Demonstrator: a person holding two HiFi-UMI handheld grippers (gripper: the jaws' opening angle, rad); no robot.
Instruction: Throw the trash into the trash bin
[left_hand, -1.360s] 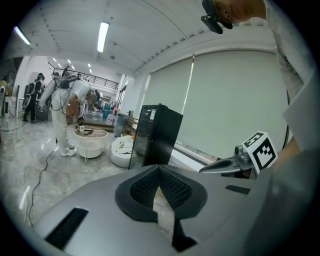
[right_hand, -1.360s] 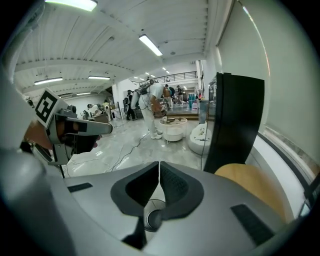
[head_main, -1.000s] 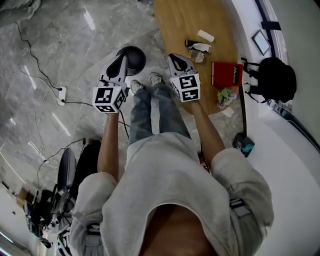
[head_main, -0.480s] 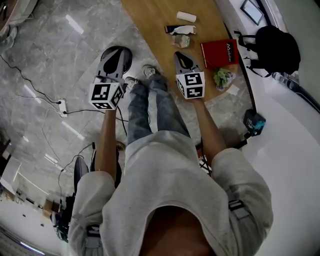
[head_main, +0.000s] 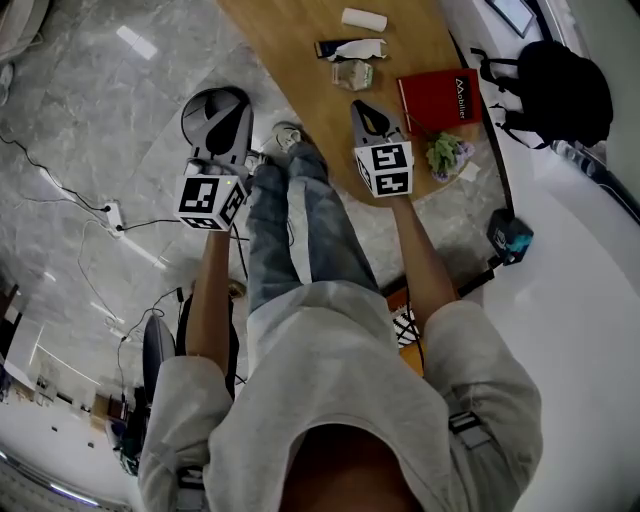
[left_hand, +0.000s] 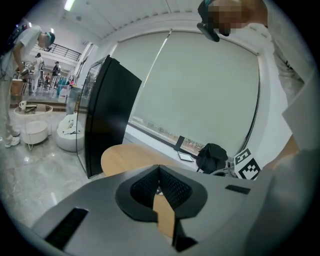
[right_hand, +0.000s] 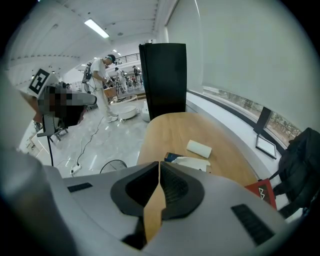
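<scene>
Grey marble floor (head_main: 110, 110) surrounds a long wooden table (head_main: 290, 40), with a black backpack (head_main: 565, 90) beyond its far edge. The round trash bin (head_main: 192, 108) stands on the floor just beside the table. Its inside is partly covered by the left gripper (head_main: 238, 108), so contents cannot be confirmed. A red book (head_main: 440, 98) lies on the table. Trash remains there: a torn wrapper (head_main: 350, 48), a white roll (head_main: 364, 19) and a crumpled clear piece (head_main: 353, 74). Assessment: nothing collected; all pickups and drops outstanding. The right gripper (head_main: 362, 106) hangs near the clear piece. Both grippers' jaws are pressed together, holding nothing.
</scene>
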